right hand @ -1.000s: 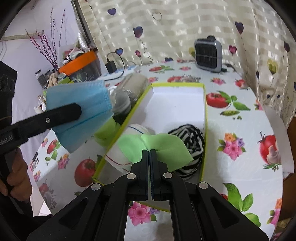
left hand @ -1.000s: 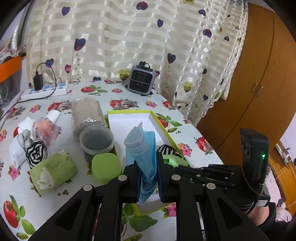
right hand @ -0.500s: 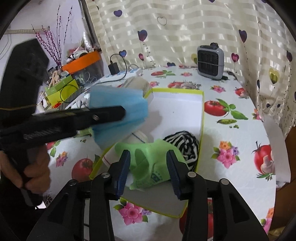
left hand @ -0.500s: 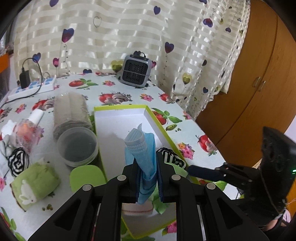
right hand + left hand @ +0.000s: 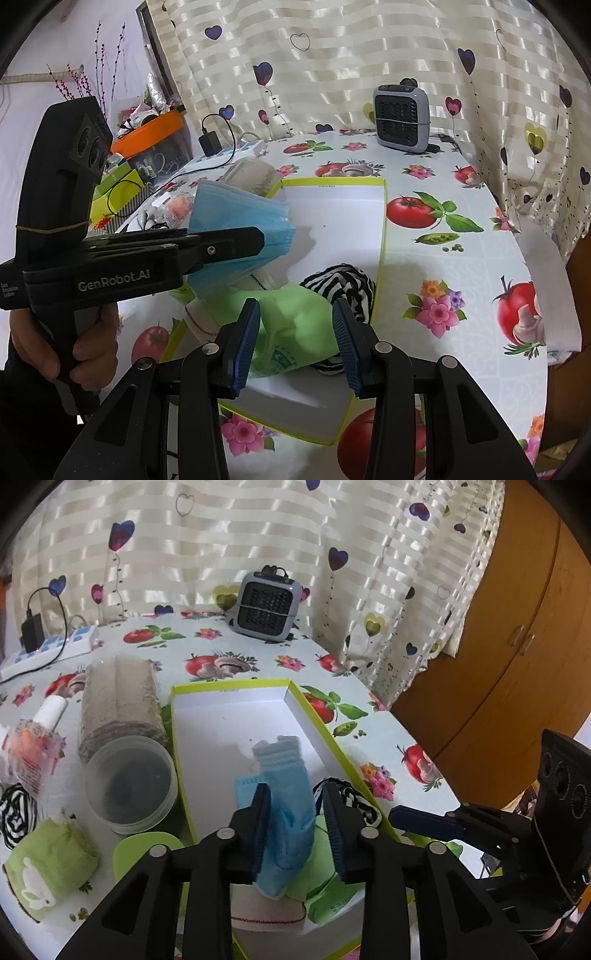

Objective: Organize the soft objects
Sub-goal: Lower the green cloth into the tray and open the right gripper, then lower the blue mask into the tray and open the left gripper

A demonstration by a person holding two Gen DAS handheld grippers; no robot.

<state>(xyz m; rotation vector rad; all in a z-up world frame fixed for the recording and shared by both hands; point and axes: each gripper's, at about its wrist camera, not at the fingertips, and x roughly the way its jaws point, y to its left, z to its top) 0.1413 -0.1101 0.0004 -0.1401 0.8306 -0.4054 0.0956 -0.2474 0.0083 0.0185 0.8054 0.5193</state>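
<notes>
A white box with a lime rim [image 5: 236,692] [image 5: 384,236] lies on the table. In it lie a zebra-striped cloth [image 5: 343,286], a green cloth [image 5: 299,325] and a white sock [image 5: 269,912]. My left gripper [image 5: 295,823] is open over the box; a blue face mask [image 5: 286,812] [image 5: 236,229] hangs loose between its fingers. My right gripper [image 5: 295,343] is open just above the green cloth, at the box's near end.
Left of the box stand a clear round tub [image 5: 131,786], a beige roll [image 5: 118,705], a green lid [image 5: 144,853], a green rabbit towel [image 5: 48,864] and a bottle [image 5: 35,742]. A grey heater [image 5: 267,607] and a power strip [image 5: 48,650] sit at the back.
My right gripper opened and let the green cloth drop into the box. My left gripper carried the blue mask over the box and opened its jaws.
</notes>
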